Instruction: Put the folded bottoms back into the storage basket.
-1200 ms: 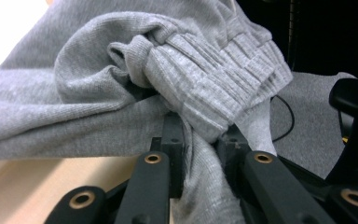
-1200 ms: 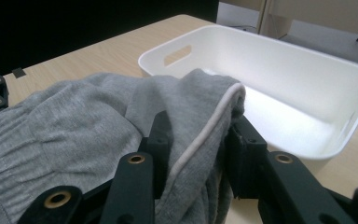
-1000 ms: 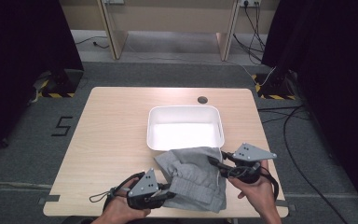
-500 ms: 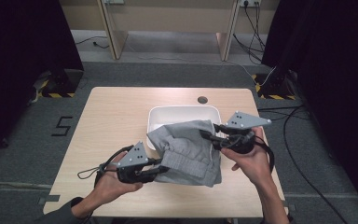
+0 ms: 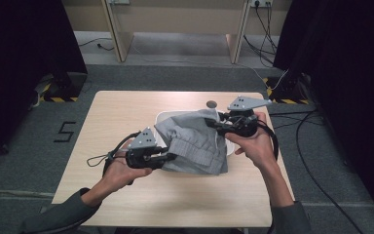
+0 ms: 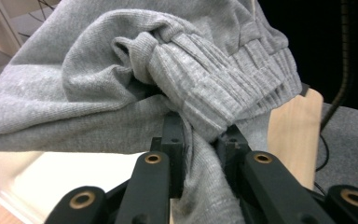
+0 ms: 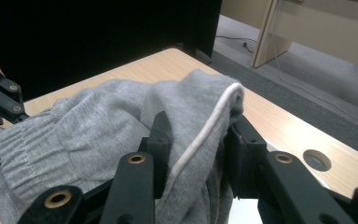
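Floor tape (image 5: 66, 131) reads "5" beside the table (image 5: 126, 112), where left gripper (image 5: 168, 157) and right gripper (image 5: 213, 125) each clench the grey garment (image 5: 195, 141) stretched between them over the white tub (image 5: 161, 116).

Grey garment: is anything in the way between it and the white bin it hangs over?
Nothing visible. Both claws, left and right, are shut on the garment, which hangs partly over the bin. What shows of the bin's inside in the left gripper view looks bare; the rest is hidden by cloth.
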{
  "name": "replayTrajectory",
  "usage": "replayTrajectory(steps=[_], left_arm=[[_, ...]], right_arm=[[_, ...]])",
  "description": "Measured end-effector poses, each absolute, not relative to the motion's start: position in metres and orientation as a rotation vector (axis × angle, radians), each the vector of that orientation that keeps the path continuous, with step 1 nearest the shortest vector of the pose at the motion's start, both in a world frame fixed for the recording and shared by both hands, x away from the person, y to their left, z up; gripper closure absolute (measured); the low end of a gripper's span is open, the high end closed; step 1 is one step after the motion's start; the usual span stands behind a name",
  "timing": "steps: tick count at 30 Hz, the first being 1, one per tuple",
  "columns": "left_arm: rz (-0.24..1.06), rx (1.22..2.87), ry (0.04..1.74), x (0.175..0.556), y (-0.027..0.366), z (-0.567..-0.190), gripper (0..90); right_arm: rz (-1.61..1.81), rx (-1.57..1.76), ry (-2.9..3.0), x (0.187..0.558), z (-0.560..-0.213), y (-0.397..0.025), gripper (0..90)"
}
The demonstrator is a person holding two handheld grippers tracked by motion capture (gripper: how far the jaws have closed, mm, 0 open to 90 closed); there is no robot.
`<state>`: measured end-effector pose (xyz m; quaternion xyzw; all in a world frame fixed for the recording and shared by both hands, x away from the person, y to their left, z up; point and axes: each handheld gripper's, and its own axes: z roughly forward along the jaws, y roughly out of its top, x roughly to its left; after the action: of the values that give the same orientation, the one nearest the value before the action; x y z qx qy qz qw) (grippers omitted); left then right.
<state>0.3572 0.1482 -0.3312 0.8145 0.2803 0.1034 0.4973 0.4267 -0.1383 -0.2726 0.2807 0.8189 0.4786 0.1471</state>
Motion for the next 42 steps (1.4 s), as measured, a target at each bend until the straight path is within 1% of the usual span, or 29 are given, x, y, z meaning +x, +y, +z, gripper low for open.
replayTrajectory(steps=[5, 8, 14, 19, 29, 33, 34, 42], left_arm=[[0.245, 1.974, 0.706, 0.372, 0.142, -0.331, 76.7], [0.219, 1.967, 0.729, 0.382, 0.139, -0.33, 76.7], [0.238, 1.975, 0.754, 0.402, 0.13, -0.333, 76.7], [0.238, 1.993, 0.801, 0.416, 0.128, -0.343, 76.7], [0.215, 2.006, 0.868, 0.438, 0.13, -0.366, 76.7], [0.203, 2.029, 0.887, 0.443, 0.132, -0.375, 76.7], [0.2, 2.042, 0.896, 0.445, 0.132, -0.381, 76.6], [0.193, 2.076, 0.929, 0.454, 0.132, -0.393, 76.7]], right_arm=[[1.367, 0.822, 2.351, 0.44, -0.272, -0.142, 67.1], [1.35, 0.844, 2.346, 0.452, -0.272, -0.147, 67.1], [1.333, 0.874, 2.335, 0.468, -0.274, -0.151, 67.1], [1.284, 0.919, 2.358, 0.489, -0.29, -0.151, 67.1], [1.251, 0.986, 2.369, 0.514, -0.316, -0.143, 67.1], [1.234, 1.029, 2.391, 0.521, -0.33, -0.14, 67.1], [1.228, 1.053, 2.401, 0.523, -0.338, -0.139, 67.0], [1.194, 1.109, 2.408, 0.532, -0.359, -0.139, 67.1]])
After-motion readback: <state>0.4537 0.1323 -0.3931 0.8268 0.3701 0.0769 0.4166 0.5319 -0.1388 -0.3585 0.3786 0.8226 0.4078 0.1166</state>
